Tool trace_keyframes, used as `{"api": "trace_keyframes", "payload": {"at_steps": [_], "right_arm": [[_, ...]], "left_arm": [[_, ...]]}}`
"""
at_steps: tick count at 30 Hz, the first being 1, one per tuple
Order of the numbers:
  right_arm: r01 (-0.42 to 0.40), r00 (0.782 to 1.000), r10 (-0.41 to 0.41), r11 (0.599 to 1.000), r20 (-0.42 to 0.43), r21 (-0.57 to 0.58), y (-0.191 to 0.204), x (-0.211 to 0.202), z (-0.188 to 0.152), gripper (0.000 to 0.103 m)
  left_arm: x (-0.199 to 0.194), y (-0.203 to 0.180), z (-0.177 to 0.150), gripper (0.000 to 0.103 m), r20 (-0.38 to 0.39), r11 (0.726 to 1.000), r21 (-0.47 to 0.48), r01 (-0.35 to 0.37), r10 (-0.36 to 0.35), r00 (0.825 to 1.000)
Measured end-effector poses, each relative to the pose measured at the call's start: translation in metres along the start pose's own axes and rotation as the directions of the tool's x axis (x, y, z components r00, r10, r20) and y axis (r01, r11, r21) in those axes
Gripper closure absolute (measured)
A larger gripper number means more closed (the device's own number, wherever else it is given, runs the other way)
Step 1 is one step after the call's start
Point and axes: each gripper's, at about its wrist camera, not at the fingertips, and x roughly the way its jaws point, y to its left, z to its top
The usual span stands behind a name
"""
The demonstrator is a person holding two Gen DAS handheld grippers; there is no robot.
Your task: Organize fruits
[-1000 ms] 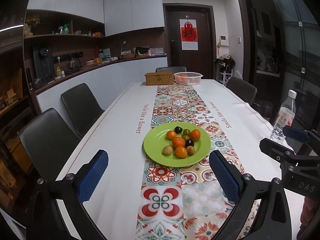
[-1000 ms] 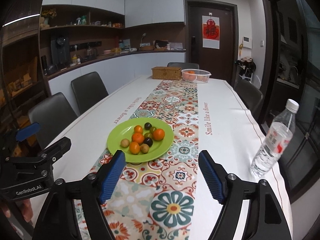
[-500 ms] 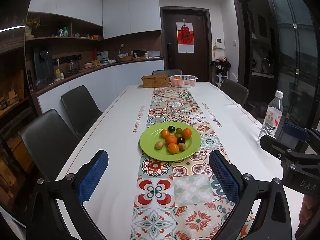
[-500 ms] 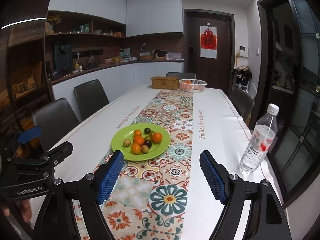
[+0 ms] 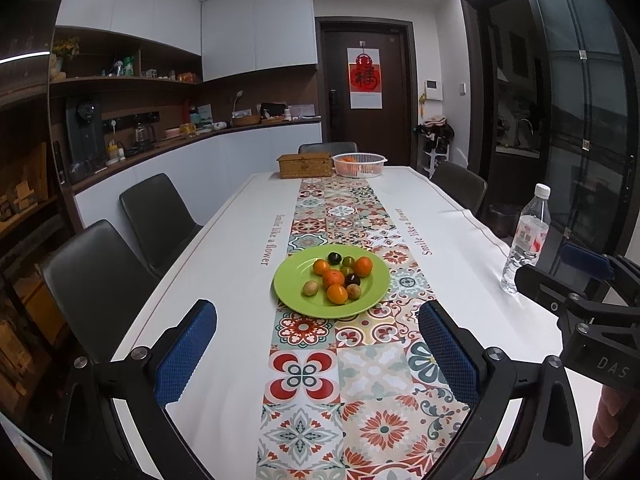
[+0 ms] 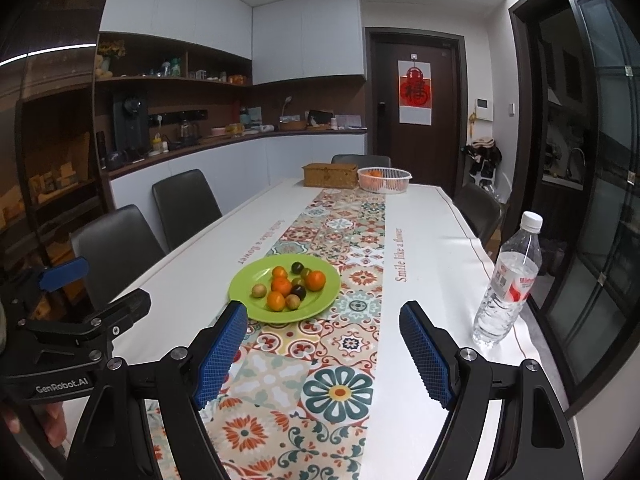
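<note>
Only the right wrist view shows fingers holding the left gripper.

Long white table with a tiled-pattern runner, dark chairs along the sides. White cabinets and wood shelves line the left wall. Dark door at the far end.
</note>
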Motion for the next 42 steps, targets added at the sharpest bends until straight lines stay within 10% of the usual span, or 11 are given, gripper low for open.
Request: {"api": "trace_keyframes", "payload": {"at_steps": [42], "right_arm": [[0.008,1.0,-0.008,1.0,0.007,-0.015,0.008,-0.012,-0.007,0.024]], "left_arm": [[-0.016,0.002,0.001,0.0,0.02,0.999,0.01,-0.035,0.035,0.999]]}}
